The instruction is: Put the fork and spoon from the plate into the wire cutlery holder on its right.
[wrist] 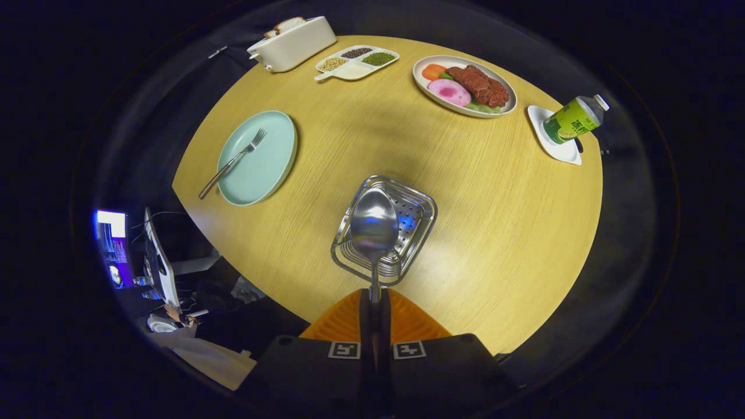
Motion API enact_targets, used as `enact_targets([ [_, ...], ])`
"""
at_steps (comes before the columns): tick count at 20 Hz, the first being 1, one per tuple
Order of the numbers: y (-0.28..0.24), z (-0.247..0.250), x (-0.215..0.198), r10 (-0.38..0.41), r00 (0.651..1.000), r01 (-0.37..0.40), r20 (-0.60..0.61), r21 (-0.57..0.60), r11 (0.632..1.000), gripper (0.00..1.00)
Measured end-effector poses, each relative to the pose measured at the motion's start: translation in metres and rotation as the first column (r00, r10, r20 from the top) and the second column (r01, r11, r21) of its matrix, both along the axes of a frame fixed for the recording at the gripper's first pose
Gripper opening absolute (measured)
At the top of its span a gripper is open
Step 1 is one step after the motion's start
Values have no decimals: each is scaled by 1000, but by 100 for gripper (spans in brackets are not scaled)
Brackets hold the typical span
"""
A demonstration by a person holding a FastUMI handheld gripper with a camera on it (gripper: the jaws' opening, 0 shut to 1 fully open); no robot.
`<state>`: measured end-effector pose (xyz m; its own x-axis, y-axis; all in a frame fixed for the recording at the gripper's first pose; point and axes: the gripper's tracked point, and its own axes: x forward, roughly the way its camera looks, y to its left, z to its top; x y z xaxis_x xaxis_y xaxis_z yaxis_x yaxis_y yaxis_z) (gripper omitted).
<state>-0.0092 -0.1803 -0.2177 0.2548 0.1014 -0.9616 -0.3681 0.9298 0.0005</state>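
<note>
Closest to us, the gripper [374,302] has its two fingers pressed together on the thin handle of a shiny metal spoon [373,224], so the jaws are nearly closed with only the handle between them. We look steeply down along the fingers, which point at the tabletop from above. Held this way, the spoon stands out ahead of the fingertips, its bowl hanging over the open top of a square silver wire cutlery holder [407,233] with a perforated floor. Whether the bowl touches the holder we cannot tell.

Everything rests on a round yellow wooden table [495,233]. Beyond the holder and to its left lies a pale green round plate [273,157], and on it a silver metal fork [233,162], tines pointing away from us, handle overhanging the near rim.

Farther off we see a white divided tray of beans [356,61], an oval plate of food [464,85], a white box [293,43] and a green can [573,120] on a white coaster.
</note>
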Motion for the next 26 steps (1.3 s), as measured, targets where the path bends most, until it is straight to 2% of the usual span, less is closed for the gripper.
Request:
enact_targets([
  [6,-4,-12,5,-21,994,18,-103,-33,999,6],
  [10,-2,-9,12,-14,995,9,-97,-46,999,10],
  [13,3,0,19,-40,997,38,-67,-33,999,14],
  [15,5,11,25,-54,998,53,-26,-16,998,24],
  [16,9,19,26,-60,998,60,-5,6,998,43],
  [17,11,27,27,-69,997,69,20,25,997,56],
  [18,14,35,27,-78,996,76,44,47,996,79],
  [19,17,43,26,-89,994,84,65,72,994,85],
  [20,20,51,24,-104,991,96,90,90,991,95],
  [21,25,60,23,-117,987,103,115,121,987,99],
  [26,52,95,9,-149,963,101,225,213,972,99],
])
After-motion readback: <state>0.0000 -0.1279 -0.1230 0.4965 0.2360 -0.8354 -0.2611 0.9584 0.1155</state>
